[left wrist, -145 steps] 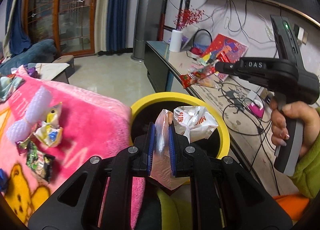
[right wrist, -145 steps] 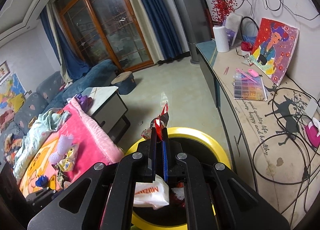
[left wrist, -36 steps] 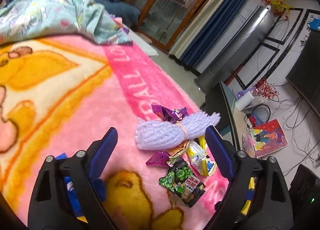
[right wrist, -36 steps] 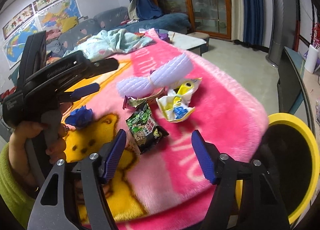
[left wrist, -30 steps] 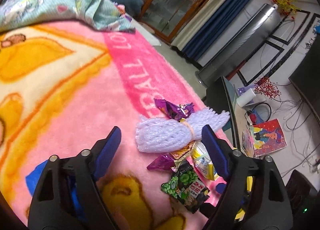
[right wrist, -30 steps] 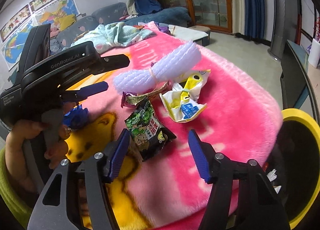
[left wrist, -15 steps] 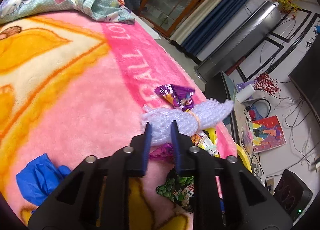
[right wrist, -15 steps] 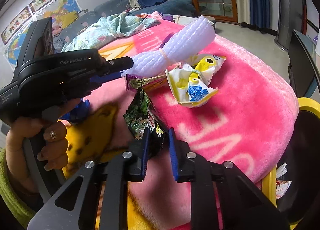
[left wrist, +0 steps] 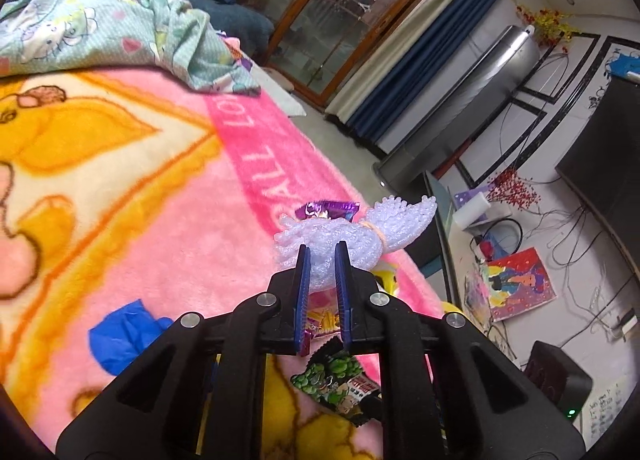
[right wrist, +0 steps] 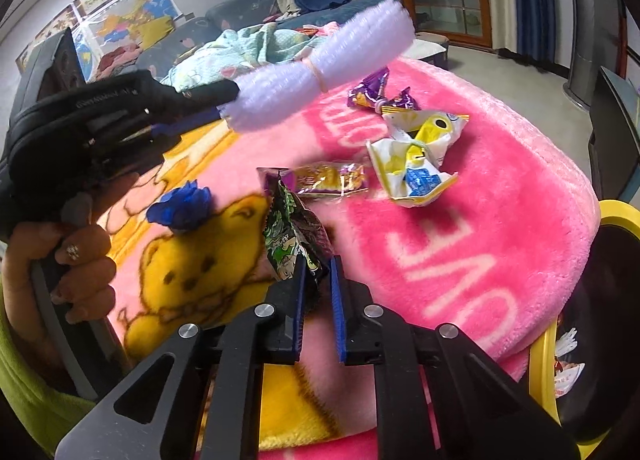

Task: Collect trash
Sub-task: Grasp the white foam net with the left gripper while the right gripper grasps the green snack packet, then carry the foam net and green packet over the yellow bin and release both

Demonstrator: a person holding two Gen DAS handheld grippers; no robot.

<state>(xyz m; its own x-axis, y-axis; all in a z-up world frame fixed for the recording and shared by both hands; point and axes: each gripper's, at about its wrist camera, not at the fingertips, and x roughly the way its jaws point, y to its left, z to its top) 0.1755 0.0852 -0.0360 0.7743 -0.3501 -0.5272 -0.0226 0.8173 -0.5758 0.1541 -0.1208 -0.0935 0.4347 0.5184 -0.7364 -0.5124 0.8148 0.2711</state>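
My left gripper point(left wrist: 321, 256) is shut on a lavender foam net sleeve point(left wrist: 356, 232) tied with a rubber band, lifted above the pink blanket point(left wrist: 120, 180); it also shows in the right wrist view point(right wrist: 320, 68). My right gripper point(right wrist: 317, 264) is shut on a green snack wrapper point(right wrist: 290, 236), held upright off the blanket. On the blanket lie a purple wrapper point(right wrist: 372, 94), a yellow-white wrapper point(right wrist: 416, 152), a gold-purple wrapper point(right wrist: 324, 180) and a blue crumpled piece point(right wrist: 182, 208). The yellow-rimmed bin point(right wrist: 618, 216) stands at the right.
A light green patterned cloth point(left wrist: 112, 36) lies at the far end of the blanket. A low TV cabinet point(left wrist: 472, 244) with cables, a paper roll and a painting runs along the wall. A grey floor unit point(left wrist: 460, 112) stands by the blue curtains.
Both grippers closed from open: the left on the foam net, the right on the green wrapper. Both items have lifted off the blanket since half a second ago.
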